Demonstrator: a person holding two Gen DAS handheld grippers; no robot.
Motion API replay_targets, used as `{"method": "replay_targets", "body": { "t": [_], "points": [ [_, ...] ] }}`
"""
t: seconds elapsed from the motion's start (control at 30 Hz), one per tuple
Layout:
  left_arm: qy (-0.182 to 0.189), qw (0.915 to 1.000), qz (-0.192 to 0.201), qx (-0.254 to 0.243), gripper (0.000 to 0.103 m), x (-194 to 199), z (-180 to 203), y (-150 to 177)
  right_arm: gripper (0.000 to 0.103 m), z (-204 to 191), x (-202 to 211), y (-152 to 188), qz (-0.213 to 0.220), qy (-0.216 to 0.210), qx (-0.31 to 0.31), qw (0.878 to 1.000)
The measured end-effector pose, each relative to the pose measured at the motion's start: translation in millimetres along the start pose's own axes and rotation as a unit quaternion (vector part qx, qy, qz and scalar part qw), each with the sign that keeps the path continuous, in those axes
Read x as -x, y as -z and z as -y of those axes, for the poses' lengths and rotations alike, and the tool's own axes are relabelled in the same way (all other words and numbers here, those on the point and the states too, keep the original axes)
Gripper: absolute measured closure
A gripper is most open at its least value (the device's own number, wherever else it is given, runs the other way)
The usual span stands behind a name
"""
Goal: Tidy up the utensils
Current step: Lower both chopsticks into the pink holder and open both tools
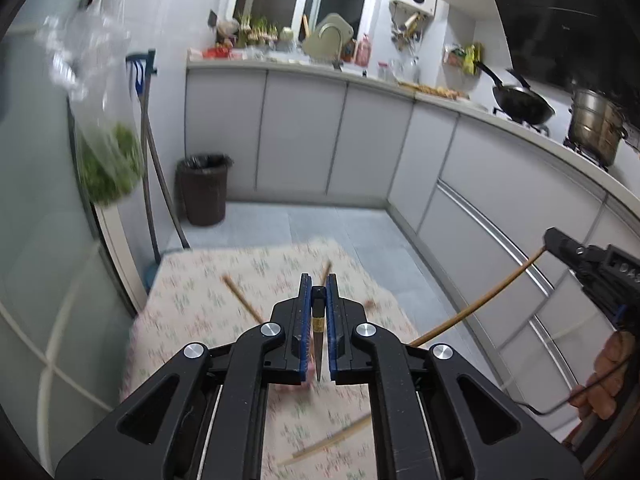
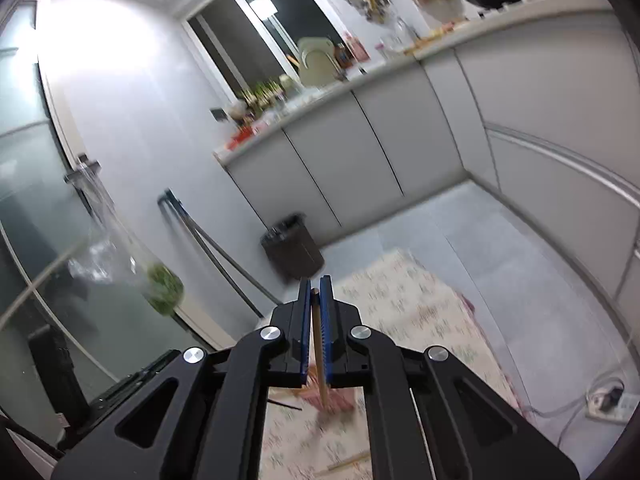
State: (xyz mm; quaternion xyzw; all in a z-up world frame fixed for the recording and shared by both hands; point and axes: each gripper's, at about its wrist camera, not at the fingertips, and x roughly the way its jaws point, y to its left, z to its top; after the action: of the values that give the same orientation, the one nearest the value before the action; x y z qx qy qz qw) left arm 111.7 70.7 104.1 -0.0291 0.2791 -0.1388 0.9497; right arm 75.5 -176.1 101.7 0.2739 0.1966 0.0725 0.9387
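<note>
We have a dark chopstick [image 1: 318, 334] pinched tight in our left gripper [image 1: 319, 280] and a light chopstick [image 2: 319, 344] pinched tight in our right gripper [image 2: 315, 284], but loose chopsticks [image 1: 244, 300] below them on the flowery cloth [image 1: 192, 304] need picking up.

**Desk:** Grippers in shot?

**Photographer:** Two: the left gripper [image 1: 319, 280] and the right gripper [image 2: 315, 282].

**Desk:** Chopsticks?

**Photographer:** Two held, one dark chopstick [image 1: 318, 344] and one pale chopstick [image 2: 320, 360]. There are at least three loose chopsticks [image 1: 242, 300] on the one floral cloth [image 1: 192, 300], at 9, 12 and 6 o'clock from the left gripper's tips. Blur prevents a firm tally.

**Desk:** The rest, left view?

**Photographer:** One waste bin [image 1: 202, 190] at 9 o'clock. One wok [image 1: 524, 106] and one steel pot [image 1: 596, 124] at 2 o'clock. One bag of greens [image 1: 108, 168] and two long handles [image 1: 156, 184] at 9 o'clock.
</note>
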Motion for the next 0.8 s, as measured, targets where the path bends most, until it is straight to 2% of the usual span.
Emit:
{"method": "replay_targets", "body": {
  "t": [0.17,0.33,0.43,0.47,0.5,0.67,0.8],
  "points": [
    [-0.023,0.9997,0.007,-0.002,0.097,-27.1,-3.2,-19.0,0.098,-14.3,-15.9,-19.5,0.011,-0.014,0.002,1.000],
    [-0.039,0.9993,0.000,0.003,0.096,-64.5,-14.3,-15.7,0.098,-22.9,-48.1,-21.0,0.006,-0.015,0.011,1.000],
    [-0.026,0.9991,-0.033,0.010,0.092,-90.5,-24.3,0.3,0.098,-25.7,-64.4,-15.3,-0.001,-0.008,0.023,1.000],
    [-0.024,0.9988,-0.040,0.015,0.086,-92.8,-27.9,4.5,0.098,-27.7,-72.2,-12.3,-0.007,-0.005,0.030,1.000],
    [-0.024,0.9987,-0.039,0.023,0.081,-91.6,-32.7,6.7,0.098,-28.6,-77.2,-10.0,-0.011,-0.004,0.034,0.999],
    [-0.029,0.9968,-0.001,0.074,0.074,-62.5,-59.9,-3.2,0.098,-31.7,-92.6,-3.6,-0.021,-0.005,0.045,0.999],
    [-0.034,0.9950,0.012,0.094,0.067,-48.9,-71.6,-8.5,0.098,-38.3,-105.9,0.3,-0.028,-0.003,0.055,0.998]
  ]
}}
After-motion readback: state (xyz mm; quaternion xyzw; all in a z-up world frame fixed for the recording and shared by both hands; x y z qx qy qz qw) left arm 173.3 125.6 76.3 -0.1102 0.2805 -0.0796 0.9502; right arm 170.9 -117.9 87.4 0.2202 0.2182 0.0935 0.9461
